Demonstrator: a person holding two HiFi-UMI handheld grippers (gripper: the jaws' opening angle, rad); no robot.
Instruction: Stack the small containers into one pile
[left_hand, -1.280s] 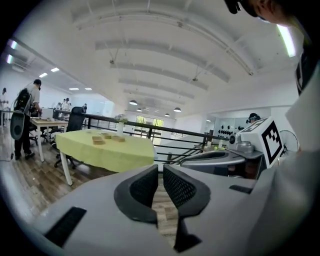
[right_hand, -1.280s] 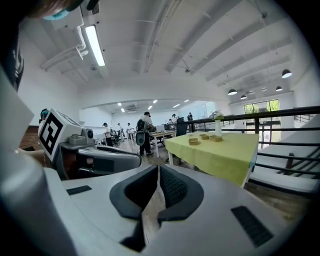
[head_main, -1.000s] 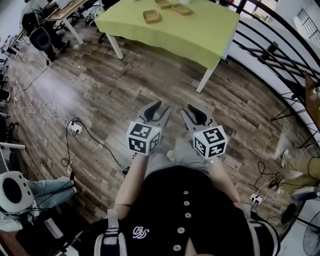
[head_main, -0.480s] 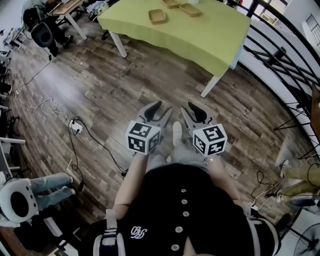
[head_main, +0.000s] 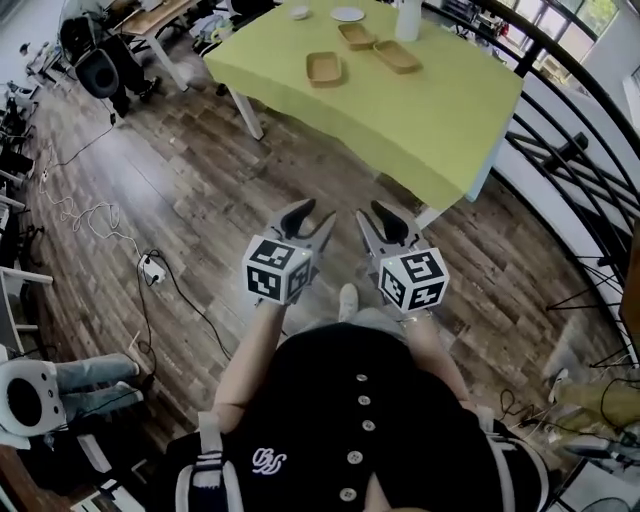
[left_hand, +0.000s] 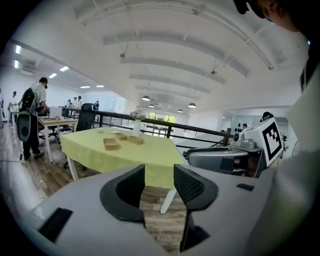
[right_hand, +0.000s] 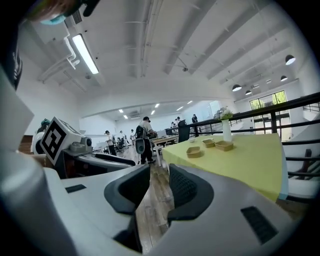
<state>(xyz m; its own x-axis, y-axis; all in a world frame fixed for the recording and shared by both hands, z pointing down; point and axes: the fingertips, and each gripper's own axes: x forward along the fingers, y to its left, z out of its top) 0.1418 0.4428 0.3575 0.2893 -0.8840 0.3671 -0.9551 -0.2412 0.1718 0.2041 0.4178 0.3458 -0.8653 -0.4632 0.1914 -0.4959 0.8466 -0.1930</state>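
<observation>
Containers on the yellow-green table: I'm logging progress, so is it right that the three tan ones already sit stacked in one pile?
Not stacked. The head view shows the three tan containers lying apart from one another on the yellow-green table, none on top of another.

Dark wood-plank floor (head_main: 200, 190) fills the head view, with a green-clothed surface (head_main: 430, 120) at twelve o'clock and a black railing (head_main: 570, 150) at two. White cables (head_main: 85, 215) trail at nine o'clock; hanging lamps (left_hand: 192, 105) dot the vaulted white ceiling (left_hand: 165, 50).
</observation>
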